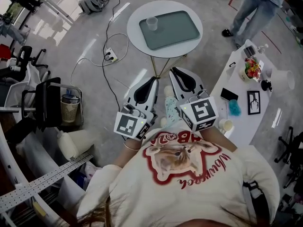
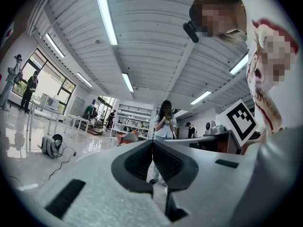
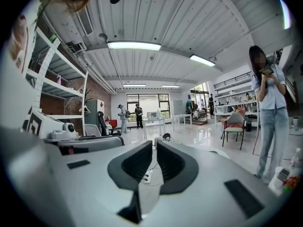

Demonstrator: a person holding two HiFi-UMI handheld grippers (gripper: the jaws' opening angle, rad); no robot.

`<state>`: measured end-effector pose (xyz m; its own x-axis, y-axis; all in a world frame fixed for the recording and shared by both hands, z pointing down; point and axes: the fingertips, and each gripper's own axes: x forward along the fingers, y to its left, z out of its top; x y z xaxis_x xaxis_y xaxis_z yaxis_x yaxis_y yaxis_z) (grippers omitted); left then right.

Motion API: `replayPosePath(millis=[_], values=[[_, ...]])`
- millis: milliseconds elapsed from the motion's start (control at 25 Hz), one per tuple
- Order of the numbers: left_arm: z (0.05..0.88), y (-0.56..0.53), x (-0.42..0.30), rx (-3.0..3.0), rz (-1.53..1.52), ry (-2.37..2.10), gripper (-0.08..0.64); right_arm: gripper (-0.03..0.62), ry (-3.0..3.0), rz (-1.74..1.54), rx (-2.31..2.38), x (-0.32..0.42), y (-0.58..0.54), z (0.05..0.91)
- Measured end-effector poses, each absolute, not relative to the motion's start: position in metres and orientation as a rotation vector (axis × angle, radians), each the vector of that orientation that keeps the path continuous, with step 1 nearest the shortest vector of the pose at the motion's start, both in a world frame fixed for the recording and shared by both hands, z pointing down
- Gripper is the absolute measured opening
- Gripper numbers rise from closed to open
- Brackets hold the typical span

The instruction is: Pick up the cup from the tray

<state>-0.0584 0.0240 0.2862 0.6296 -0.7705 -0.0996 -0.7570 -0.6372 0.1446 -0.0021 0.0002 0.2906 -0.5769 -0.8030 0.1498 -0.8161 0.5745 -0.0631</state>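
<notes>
A clear plastic cup [image 1: 151, 23] stands upright at the left end of a grey-green tray [image 1: 175, 32] on a small round white table [image 1: 137, 18], seen in the head view. Both grippers are held close to the person's chest, well short of the table. My left gripper [image 1: 154, 78] points toward the table, its jaws shut with nothing between them [image 2: 152, 142]. My right gripper [image 1: 173, 70] lies beside it, also shut and empty [image 3: 155, 143]. Both gripper views look out across the room and show neither the cup nor the tray.
A long white table [image 1: 246, 122] at the right carries a phone [image 1: 229, 94], flowers [image 1: 252, 69] and a framed picture. A person [image 1: 255, 8] stands beyond it. A power strip [image 1: 110, 56] with cables lies on the floor at left, near a basket [image 1: 69, 110].
</notes>
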Motion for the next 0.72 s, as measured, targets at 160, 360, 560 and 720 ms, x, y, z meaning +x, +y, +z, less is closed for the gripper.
replayPosePath(millis=[160, 360, 560, 720], values=[[0.289, -0.004, -0.062, 2.743, -0.228, -1.299, 0.014, 0.046, -2.699, 0.192, 1.381, -0.007, -0.03, 0.29], [0.292, -0.055, -0.06, 2.741, -0.214, -1.282, 0.014, 0.046, -2.696, 0.201, 1.374, -0.008, -0.081, 0.292], [0.292, -0.109, -0.064, 2.74, -0.213, -1.283, 0.014, 0.046, -2.697, 0.188, 1.373, -0.013, -0.136, 0.288], [0.288, -0.154, -0.058, 2.734, -0.218, -1.289, 0.014, 0.046, -2.699, 0.189, 1.36, -0.009, -0.181, 0.285]])
